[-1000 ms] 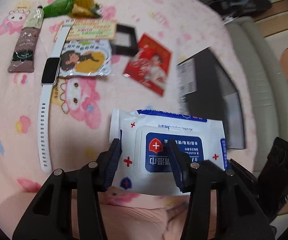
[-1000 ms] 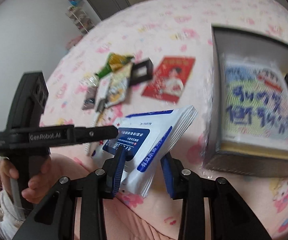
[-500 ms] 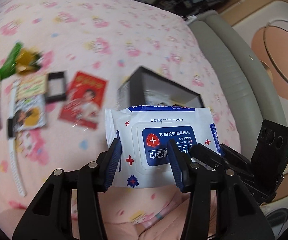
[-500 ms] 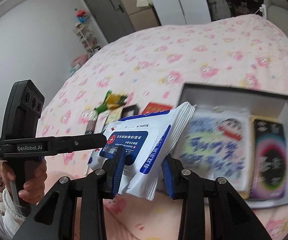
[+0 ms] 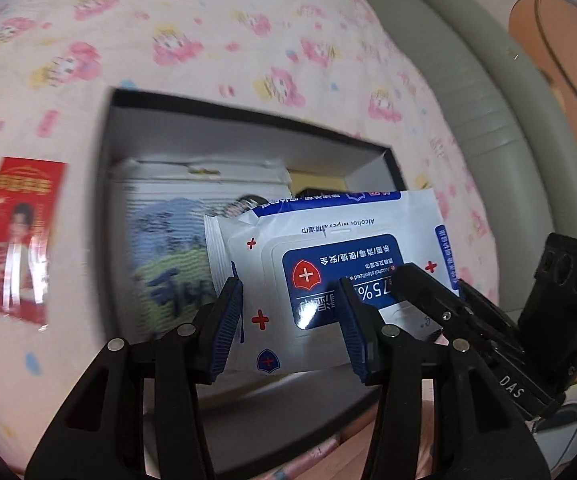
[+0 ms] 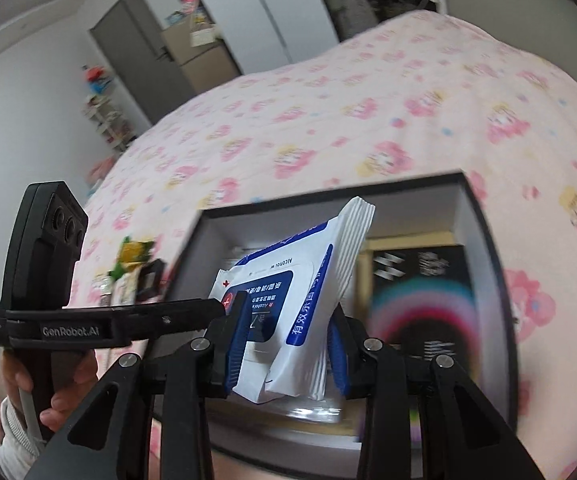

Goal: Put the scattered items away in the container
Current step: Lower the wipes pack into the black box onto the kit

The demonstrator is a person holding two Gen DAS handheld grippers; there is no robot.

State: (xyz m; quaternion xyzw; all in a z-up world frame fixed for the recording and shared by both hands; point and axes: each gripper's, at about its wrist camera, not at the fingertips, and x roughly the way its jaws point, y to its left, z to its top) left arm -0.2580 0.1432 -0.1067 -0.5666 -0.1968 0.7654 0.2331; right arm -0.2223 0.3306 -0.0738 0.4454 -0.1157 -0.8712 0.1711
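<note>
We see a bed with pink cartoon-print bedding [image 6: 368, 128], grey padded headboard [image 5: 468, 92] beside it. White walls [image 6: 20, 92], grey door [image 6: 144, 68], white wardrobe [image 6: 272, 12], cluttered shelf [image 6: 106, 120] behind.

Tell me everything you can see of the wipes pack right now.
The wipes pack is a soft white plastic pouch with a blue label, red crosses, Chinese print and "Alcohol Wipes" text, plus a resealable flap. It hangs above the open black box, tilted, off the bedspread. The left claw grips its near edge, and the right claw pinches the crimped end, which fans out above it.
</note>
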